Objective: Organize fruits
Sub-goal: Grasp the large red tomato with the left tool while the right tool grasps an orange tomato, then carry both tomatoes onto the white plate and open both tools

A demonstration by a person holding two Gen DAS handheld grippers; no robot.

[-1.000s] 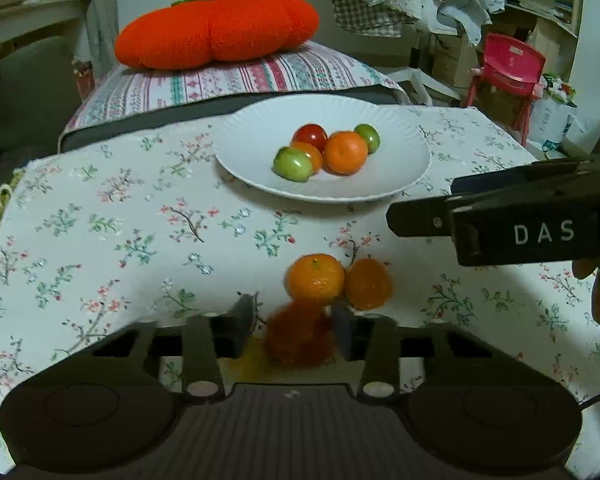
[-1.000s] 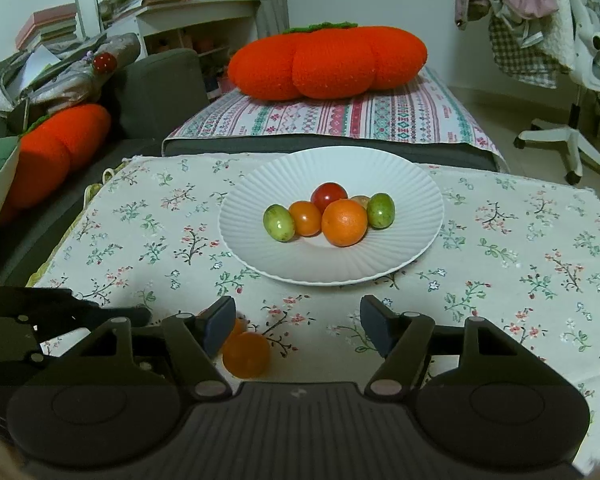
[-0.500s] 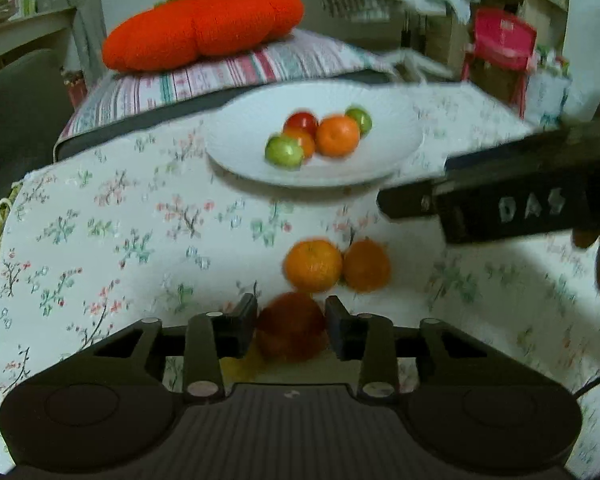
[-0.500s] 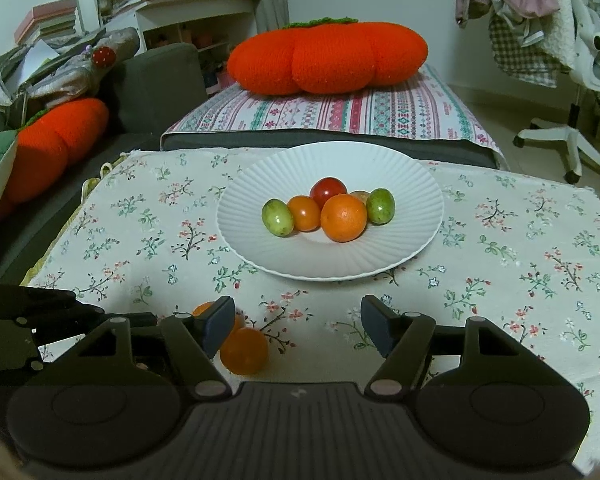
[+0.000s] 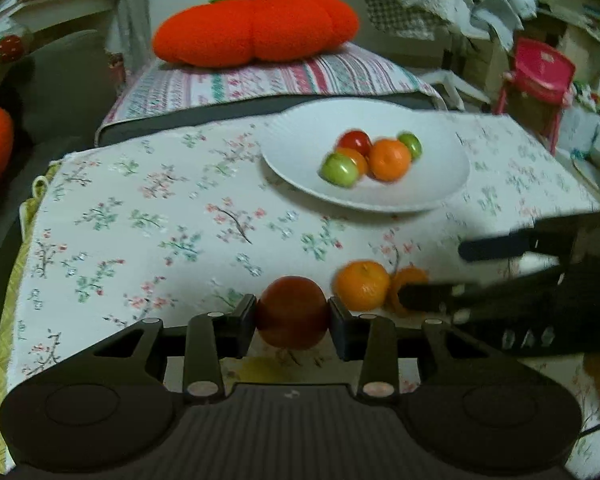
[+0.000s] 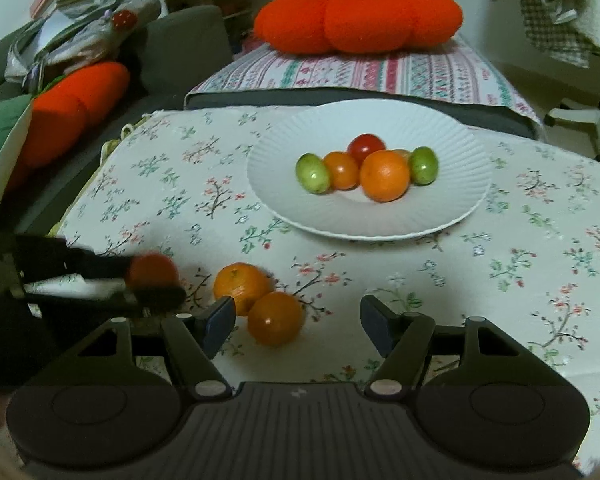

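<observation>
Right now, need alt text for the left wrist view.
The left hand-held gripper clamps a red fruit over a floral tablecloth. Two oranges lie just beyond it, with the right hand-held gripper reaching in beside them. Farther back, a white plate holds a blurred cluster of green, red and orange fruits.

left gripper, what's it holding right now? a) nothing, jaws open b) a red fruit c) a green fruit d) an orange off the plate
b: in the left wrist view the left gripper is shut on a red fruit, one finger pressed to each side of it, while the two oranges sit loose on the tablecloth.
</observation>
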